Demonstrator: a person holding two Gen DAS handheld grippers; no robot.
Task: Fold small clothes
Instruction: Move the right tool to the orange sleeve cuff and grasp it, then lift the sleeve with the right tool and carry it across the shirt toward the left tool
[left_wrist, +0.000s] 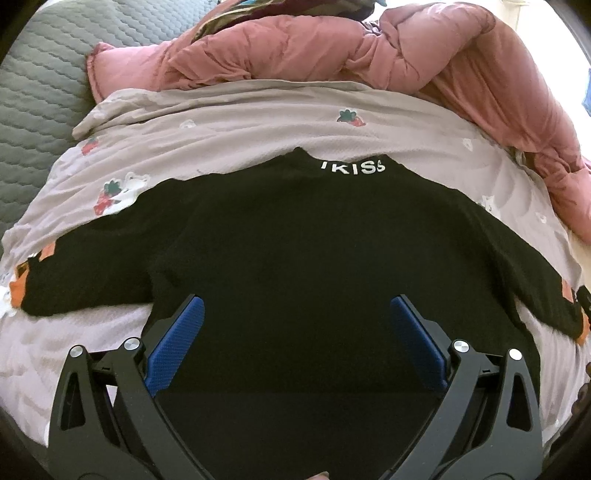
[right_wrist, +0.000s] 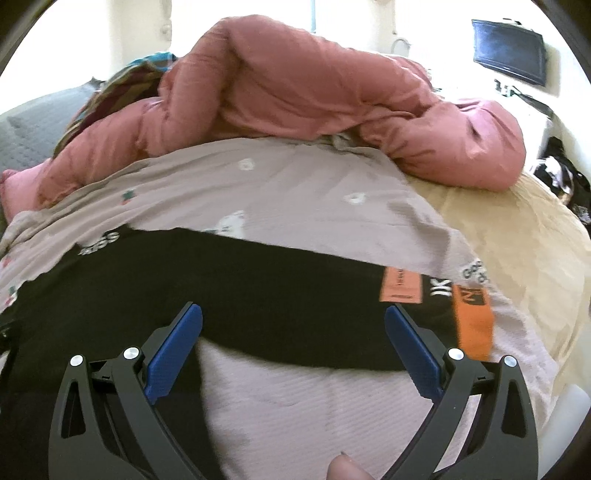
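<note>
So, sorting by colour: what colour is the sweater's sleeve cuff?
Orange cuff on the black sweater; right wrist view.

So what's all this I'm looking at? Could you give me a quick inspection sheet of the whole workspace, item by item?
Surface: a bed under a pale sheet printed with strawberries and small flowers.
Job's things: one black sweater lying flat and spread, white lettering at the collar; its sleeve stretches sideways and ends in orange patches.
Clutter: a crumpled pink duvet along the far side; a striped multicoloured cloth behind it; a grey quilted cover at the left.
Grippers: left gripper open above the sweater's body; right gripper open above the sleeve; neither holds anything.
Cables: nothing seen.
Surroundings: a dark screen on a pale wall; dark items heaped beside the bed at right.
</note>
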